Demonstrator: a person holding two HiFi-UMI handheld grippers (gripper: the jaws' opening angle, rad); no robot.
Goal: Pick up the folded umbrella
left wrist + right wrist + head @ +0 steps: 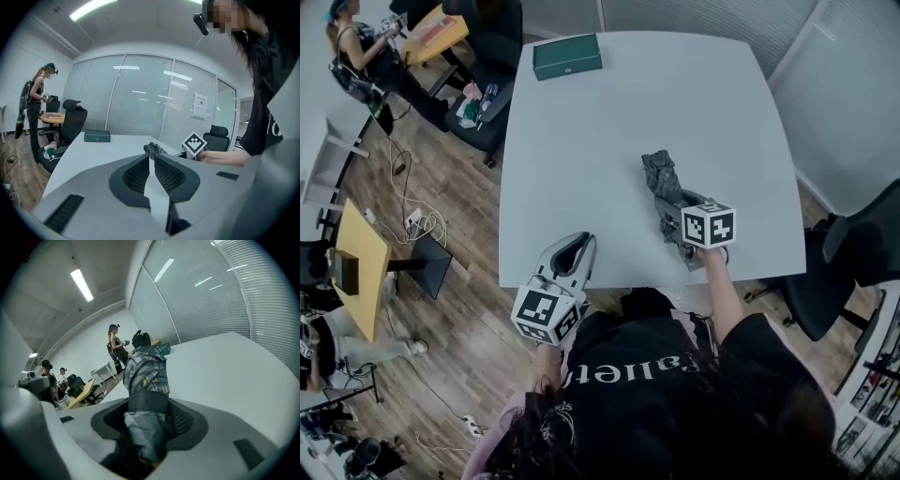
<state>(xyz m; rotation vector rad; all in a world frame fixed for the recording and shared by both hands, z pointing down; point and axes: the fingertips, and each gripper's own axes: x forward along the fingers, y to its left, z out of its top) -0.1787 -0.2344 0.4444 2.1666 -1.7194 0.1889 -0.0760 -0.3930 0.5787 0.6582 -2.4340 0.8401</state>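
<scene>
By the near edge of the white surface (581, 141), at the lower left of the head view, the left gripper (584, 241) points across the top. Its fingers (171, 176) are pressed together at the tips, with nothing between them. Right of centre, the folded umbrella (660, 174) sticks out ahead of the right gripper (670, 208), whose fingers (180, 419) pinch the checked bundle at its dark strap (147, 401). It looks to be clear of the surface. I'd judge it light and compact, stiff along the shaft but soft and a bit slippery in the loose fabric. The sound hold is around the strapped middle, where the folds are bound tight. Held off-centre, the free end may droop.
</scene>
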